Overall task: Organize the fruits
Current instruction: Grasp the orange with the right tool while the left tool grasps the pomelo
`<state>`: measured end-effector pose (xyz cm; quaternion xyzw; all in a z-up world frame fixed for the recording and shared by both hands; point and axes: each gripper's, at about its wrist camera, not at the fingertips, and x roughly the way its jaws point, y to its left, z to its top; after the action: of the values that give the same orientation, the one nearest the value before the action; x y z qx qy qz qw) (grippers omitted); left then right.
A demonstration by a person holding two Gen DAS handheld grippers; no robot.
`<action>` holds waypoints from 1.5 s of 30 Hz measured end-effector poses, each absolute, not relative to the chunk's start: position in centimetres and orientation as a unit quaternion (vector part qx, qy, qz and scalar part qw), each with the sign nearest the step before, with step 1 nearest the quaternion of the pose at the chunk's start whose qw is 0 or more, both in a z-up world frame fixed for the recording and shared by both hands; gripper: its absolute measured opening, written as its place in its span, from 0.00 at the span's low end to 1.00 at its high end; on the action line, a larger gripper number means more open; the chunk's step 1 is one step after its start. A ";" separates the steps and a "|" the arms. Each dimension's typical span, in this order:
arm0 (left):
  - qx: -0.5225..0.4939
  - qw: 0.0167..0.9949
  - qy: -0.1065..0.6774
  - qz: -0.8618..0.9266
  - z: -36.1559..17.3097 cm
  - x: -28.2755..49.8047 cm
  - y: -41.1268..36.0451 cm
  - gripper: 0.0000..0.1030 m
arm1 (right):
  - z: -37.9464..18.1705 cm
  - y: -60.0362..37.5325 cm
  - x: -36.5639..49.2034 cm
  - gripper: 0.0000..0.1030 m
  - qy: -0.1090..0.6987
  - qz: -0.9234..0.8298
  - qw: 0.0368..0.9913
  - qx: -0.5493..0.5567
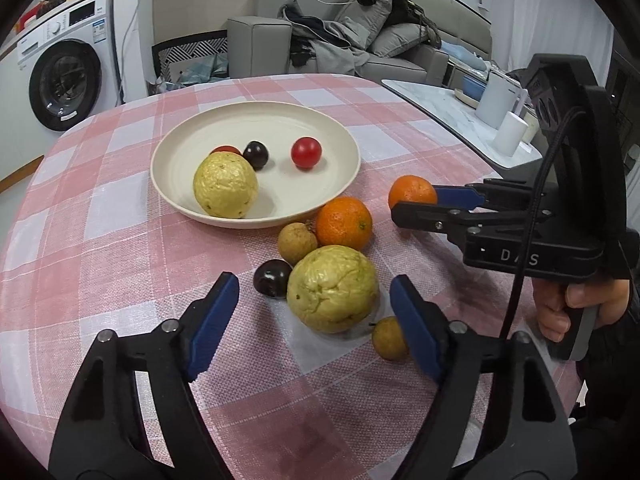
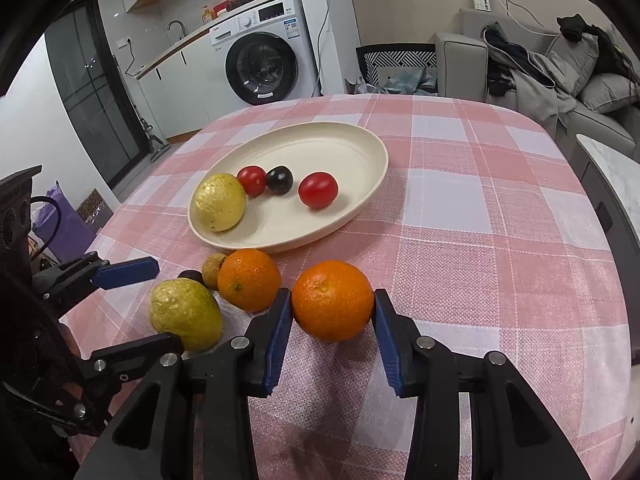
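On the pink checked counter point(image 2: 500, 220), the cream round plate point(image 2: 360, 136) sits beyond the round orange mandarin point(image 2: 332, 300). The right gripper point(image 2: 332, 322) has its fingers closed against the mandarin's sides; being near-spherical, stem end up, with no clear long axis, it could roll out. The left gripper point(image 1: 316, 324) gapes wide around the yellow-green guava point(image 1: 332, 288), gripping nothing.

The right gripper point(image 2: 332, 312) was closed on an orange point(image 2: 332, 300), both blue pads pressing its sides. The left gripper point(image 1: 314, 308) hovered with jaws spread wide, gripping nothing, to the right gripper's left.
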<state>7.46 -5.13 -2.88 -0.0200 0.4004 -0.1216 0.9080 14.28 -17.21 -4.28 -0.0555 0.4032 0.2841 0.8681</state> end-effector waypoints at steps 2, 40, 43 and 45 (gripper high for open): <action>-0.020 0.908 0.398 -0.130 -2.8 7.3 -5.3 0.65 | -4.3 -17.3 14.2 0.40 0.403 0.281 0.869 -0.054; -0.078 0.933 0.339 -0.089 0.1 7.1 0.0 0.44 | -2.0 -17.4 13.0 0.40 0.352 0.298 0.887 -0.024; -0.086 0.935 0.335 -0.075 0.3 7.5 1.1 0.44 | -1.5 -17.3 13.1 0.40 0.345 0.300 0.889 -0.020; -0.088 0.937 0.332 -0.065 0.6 7.8 1.7 0.44 | -1.3 -17.1 13.2 0.40 0.343 0.302 0.889 -0.019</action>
<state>7.82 1.73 0.55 -0.0880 0.3322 -0.0650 0.9368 13.23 -17.06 -1.29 -0.0194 0.3430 0.3023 0.8892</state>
